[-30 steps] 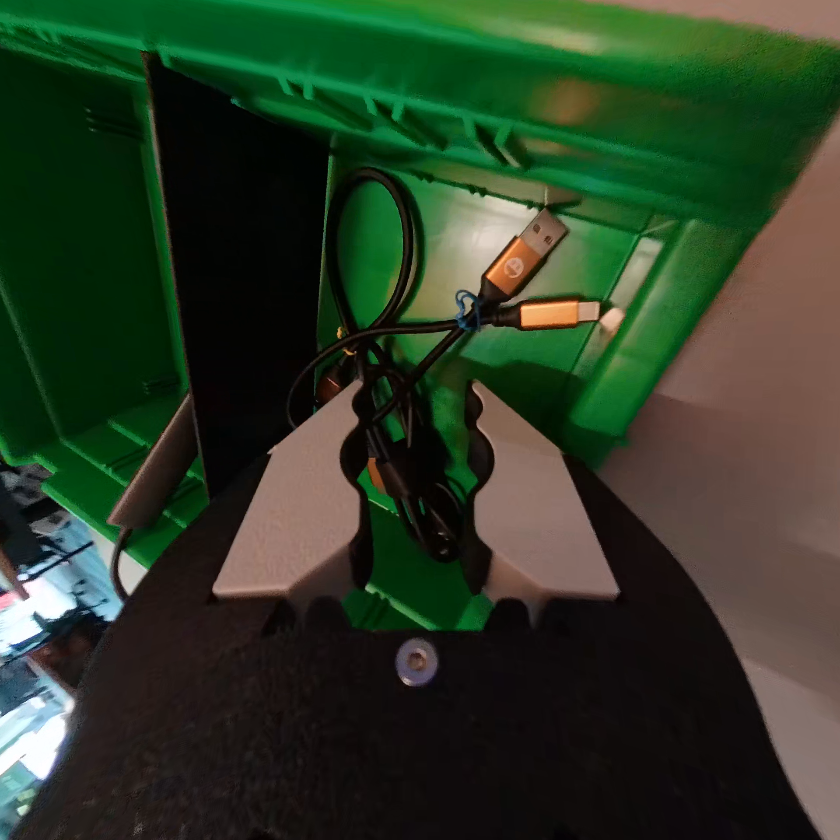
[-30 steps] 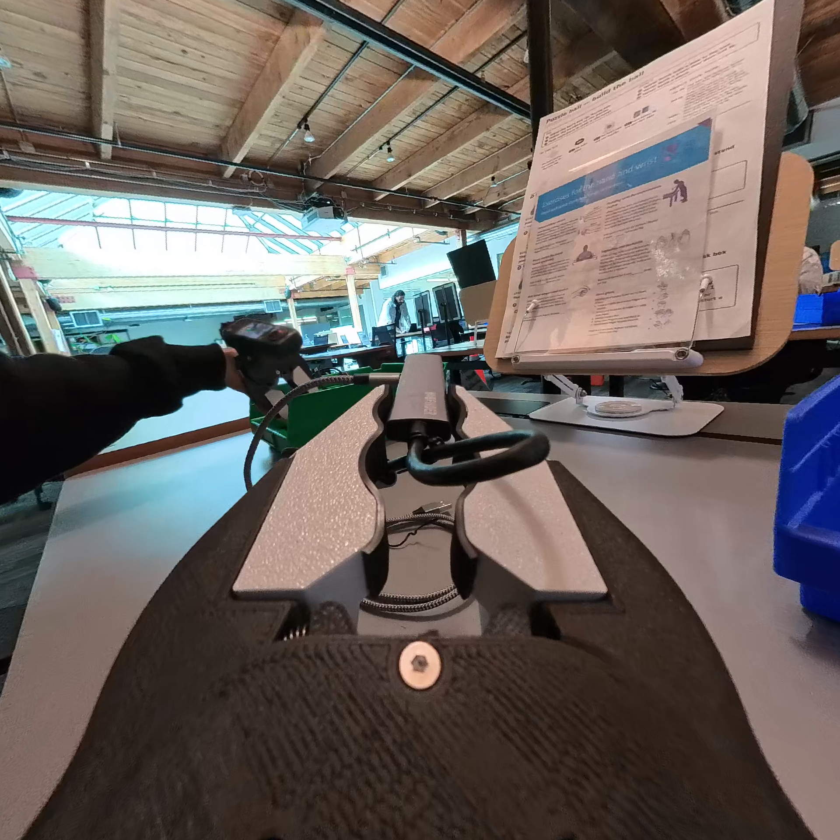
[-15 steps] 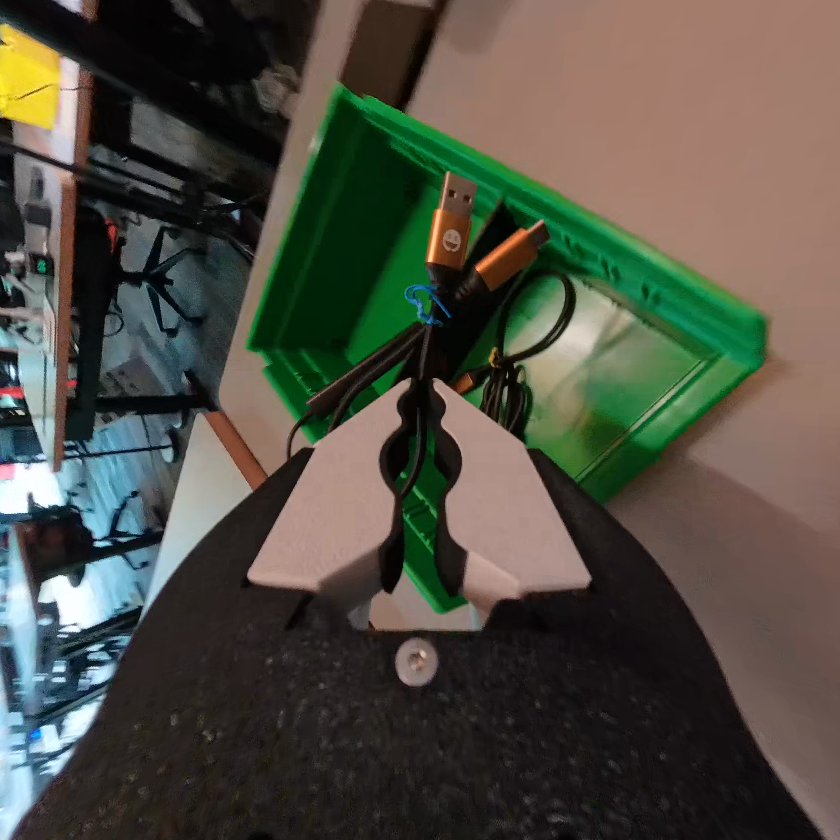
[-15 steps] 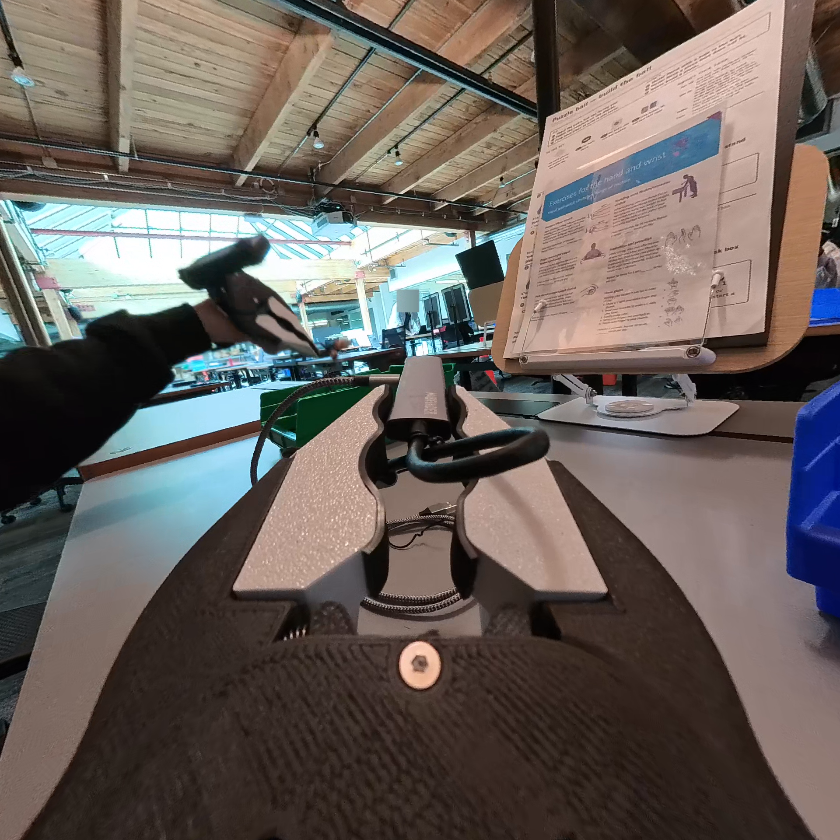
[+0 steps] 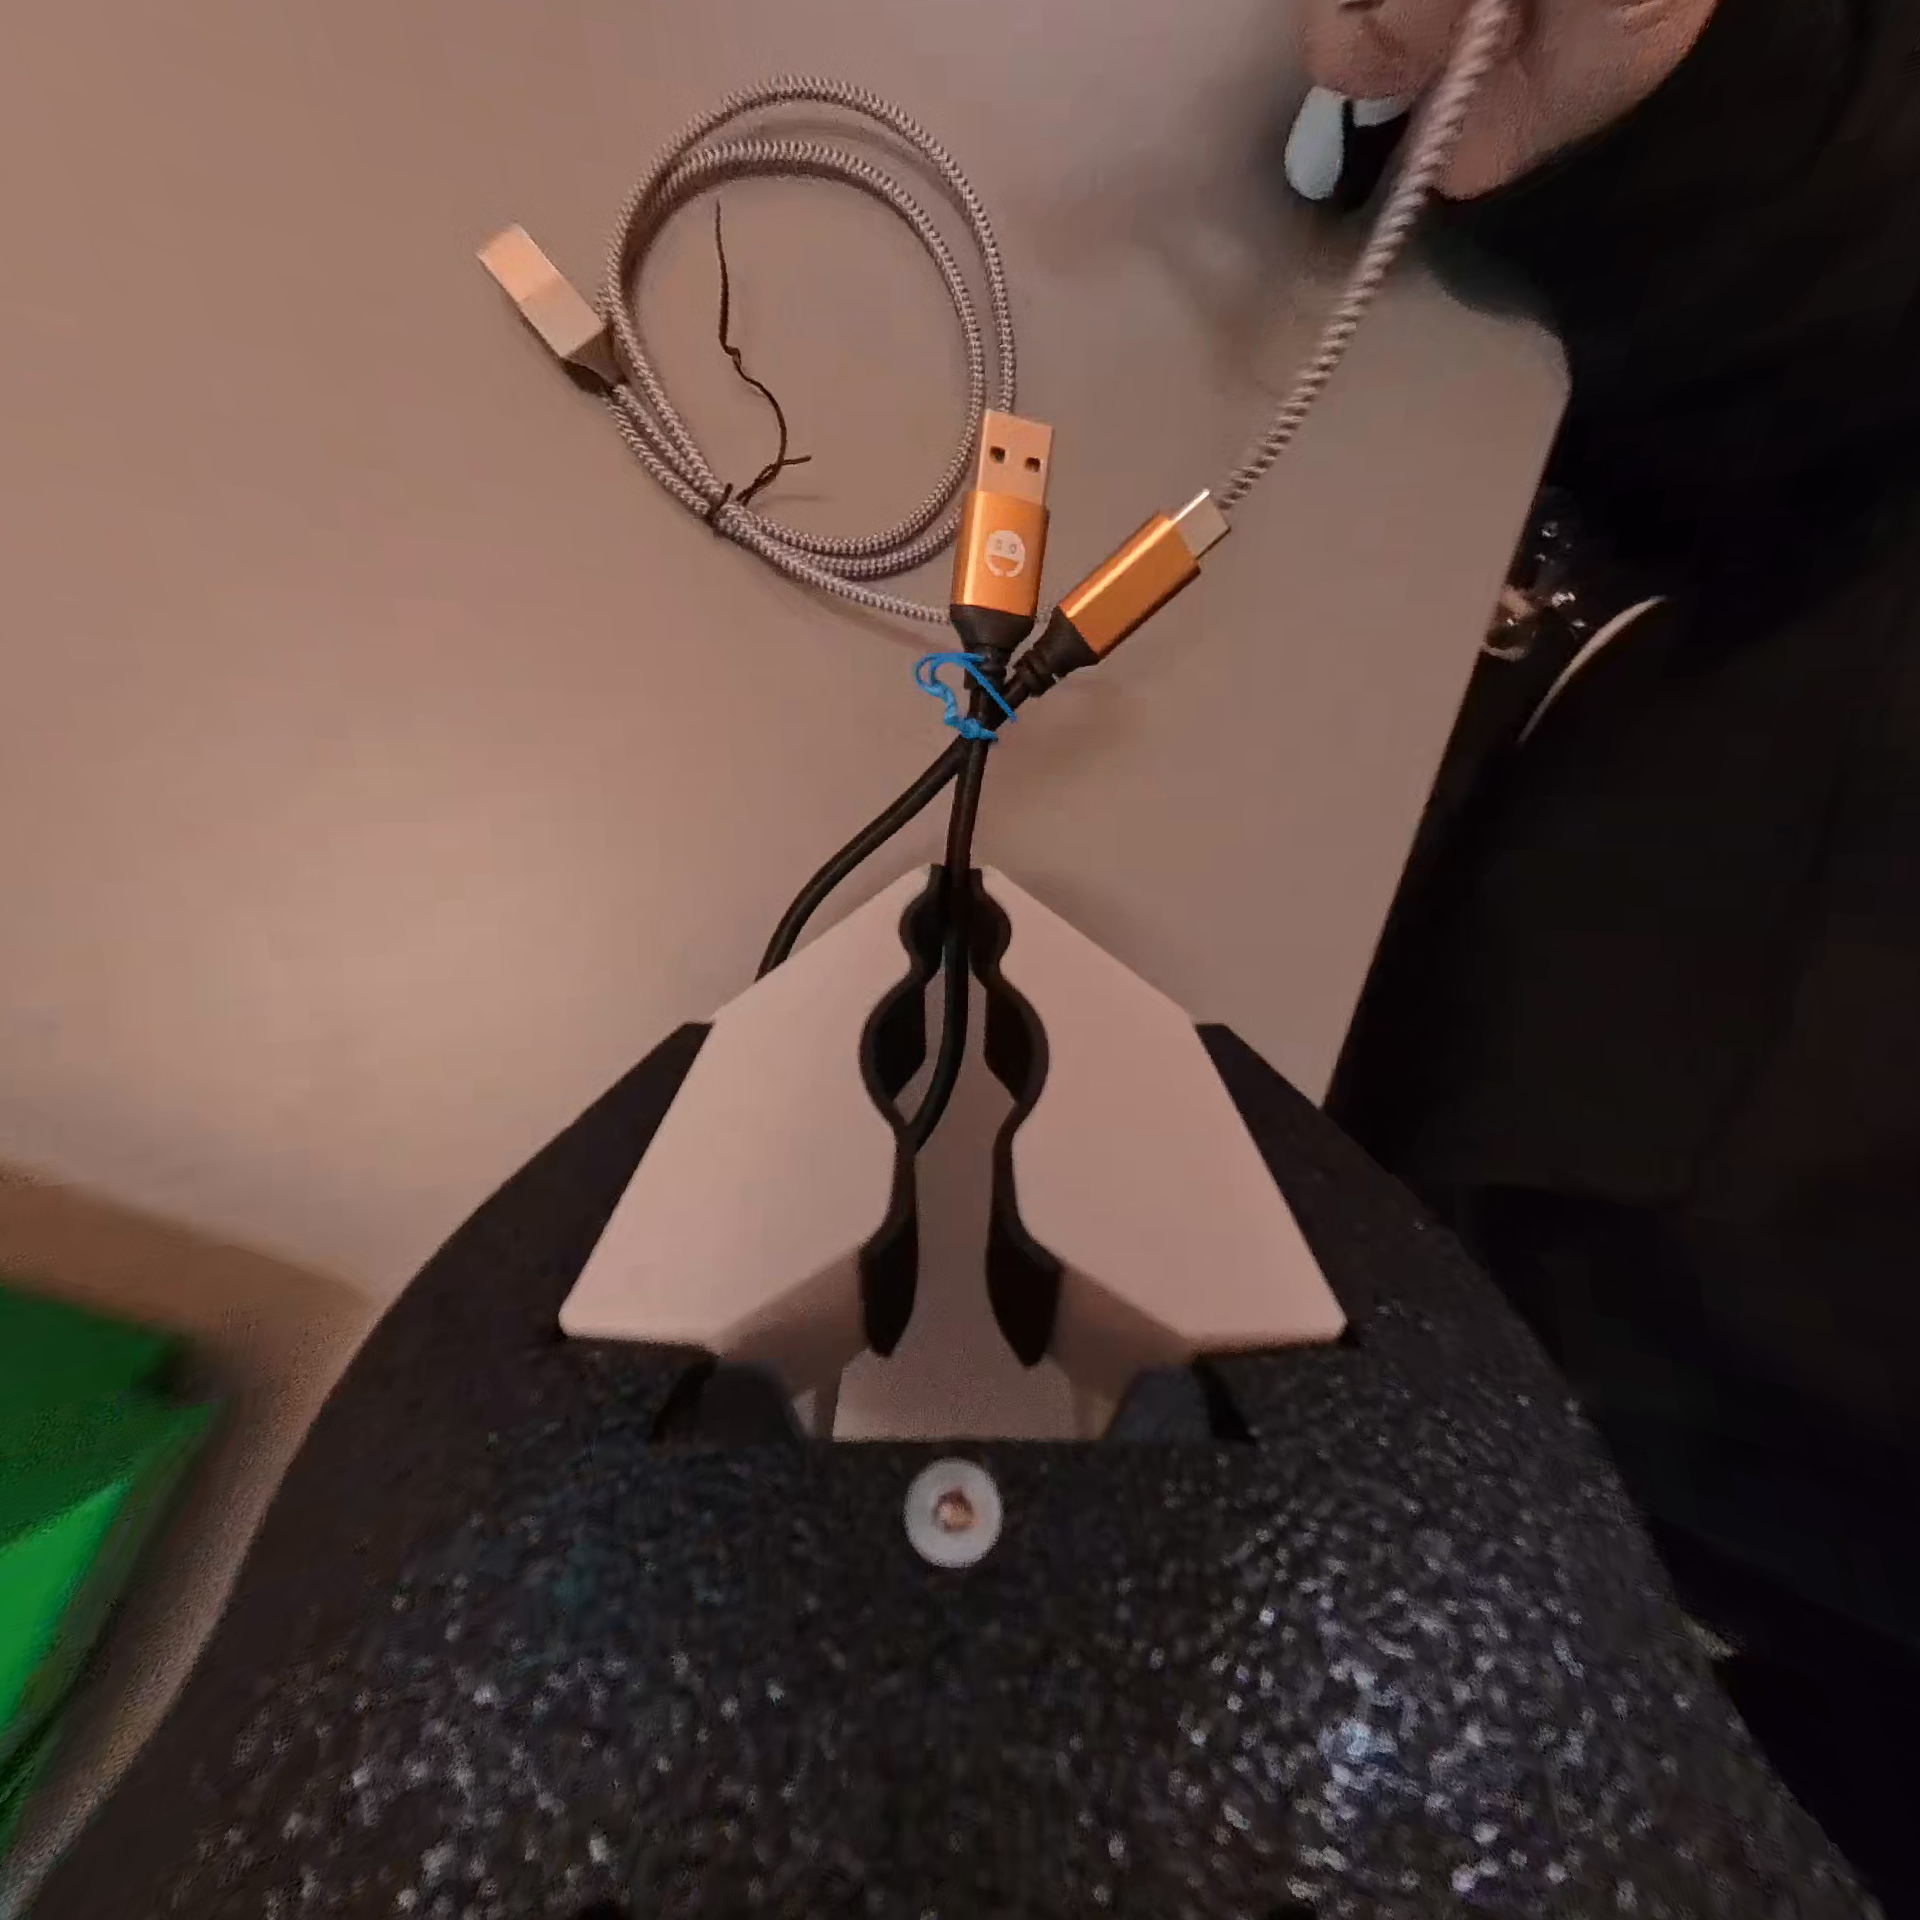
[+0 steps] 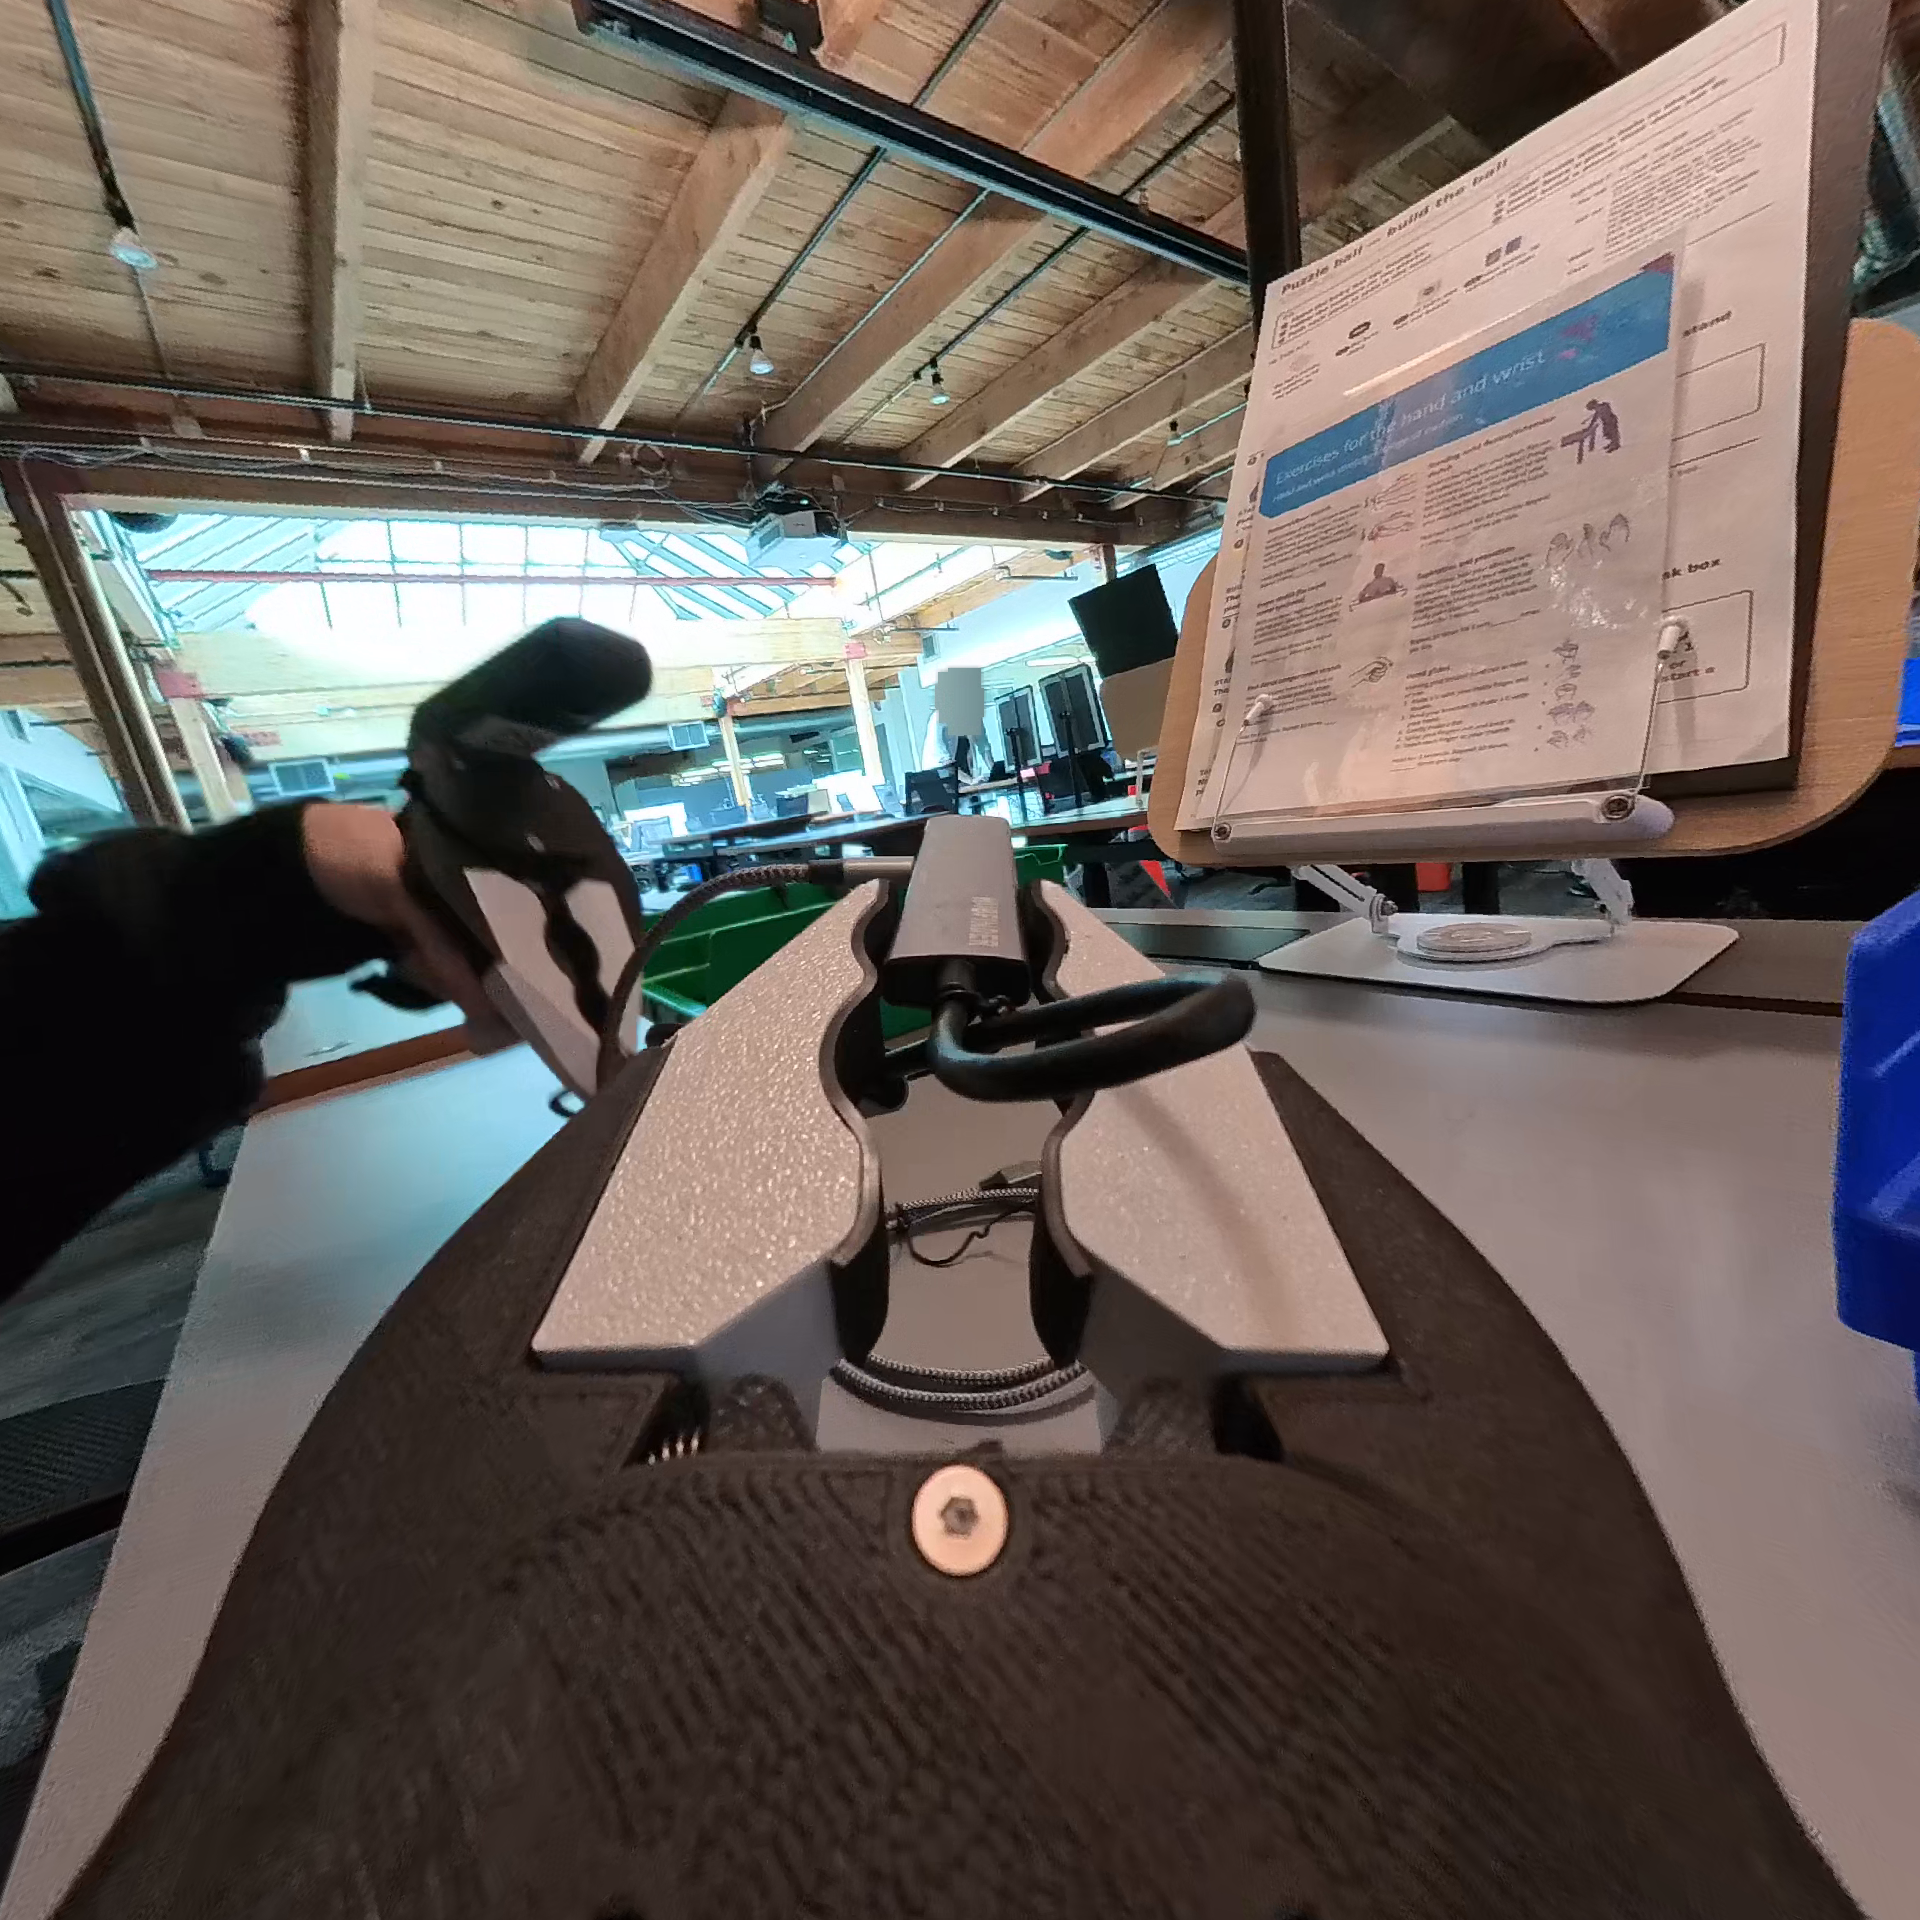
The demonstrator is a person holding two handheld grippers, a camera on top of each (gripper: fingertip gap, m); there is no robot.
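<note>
My left gripper [image 5: 956, 883] is shut on a black cable [image 5: 961, 790], held above the table. The cable ends in two orange plugs [image 5: 1003, 530] bound by a blue tie [image 5: 961, 696]. Beneath lies a coiled grey braided cable [image 5: 992, 312] with a silver plug [image 5: 540, 312]; one strand rises to the upper right. My right gripper [image 6: 961, 894] is shut on a dark grey hub [image 6: 951, 904], held level above the table. The hub has a short black looped lead [image 6: 1101, 1029], and the braided cable [image 6: 727, 883] is plugged into its far end. The left gripper [image 6: 540, 935] shows to its left, held by a hand.
A green bin [image 6: 727, 945] stands behind the grippers and also shows in the left wrist view [image 5: 62, 1507]. A blue bin [image 6: 1881, 1122] sits at the right edge. A document stand with papers [image 6: 1507, 571] stands at the back right on the grey table [image 6: 1507, 1195].
My left gripper closed on the black cable, lifted it out of the green bin and swung over the table toward the right gripper. The right gripper has hardly moved.
</note>
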